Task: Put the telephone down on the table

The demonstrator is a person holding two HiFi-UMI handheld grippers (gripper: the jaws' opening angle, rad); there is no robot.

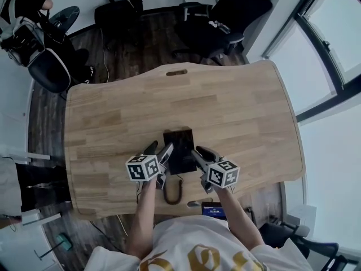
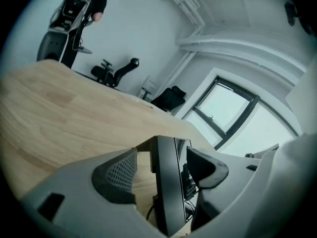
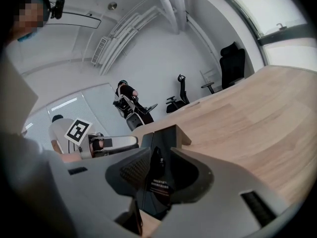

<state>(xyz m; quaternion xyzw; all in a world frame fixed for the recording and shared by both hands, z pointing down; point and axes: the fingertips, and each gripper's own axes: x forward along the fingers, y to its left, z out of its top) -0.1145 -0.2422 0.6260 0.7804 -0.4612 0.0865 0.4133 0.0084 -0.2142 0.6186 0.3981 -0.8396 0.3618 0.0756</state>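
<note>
The black telephone is at the near middle of the wooden table, with a gripper at each side. My left gripper is at its left edge. In the left gripper view the telephone appears edge-on between the jaws of the left gripper, and bare wood shows between it and the left pad. My right gripper is at its right edge. In the right gripper view the dark pads of the right gripper close against the telephone on both sides.
A brown cord loop hangs at the table's near edge, and a small lit screen shows below it. Black office chairs stand beyond the far edge, a person stands at the back left, and windows line the right.
</note>
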